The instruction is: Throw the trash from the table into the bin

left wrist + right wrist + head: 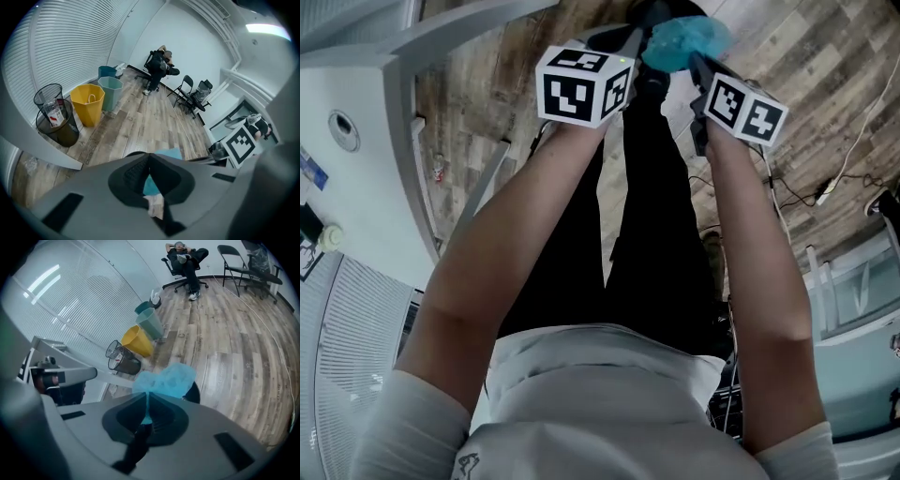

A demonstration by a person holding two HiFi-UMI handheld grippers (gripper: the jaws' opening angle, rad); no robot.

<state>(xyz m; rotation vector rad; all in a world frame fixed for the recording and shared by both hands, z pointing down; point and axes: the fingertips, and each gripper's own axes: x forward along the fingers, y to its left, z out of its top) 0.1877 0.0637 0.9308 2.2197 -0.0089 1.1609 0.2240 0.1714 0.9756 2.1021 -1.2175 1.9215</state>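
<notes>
A crumpled blue piece of trash [684,39] hangs in front of me over the wood floor, between my two grippers. My right gripper [698,66] is shut on it; in the right gripper view the blue wad [165,379] bulges out past the closed tips [146,394]. My left gripper [630,42] stands just left of it with its tips together [150,157]. Blue material [151,185] and a pale scrap [154,204] show in the gap behind those tips. Both marker cubes face me.
Along the blind-covered wall stand two black wire bins [51,115], a yellow bin [89,103], a grey-green bin [110,91] and a blue one [107,71]. A person sits in an office chair [159,65] at the far end, beside folding chairs [187,91]. A white table [356,141] is at my left.
</notes>
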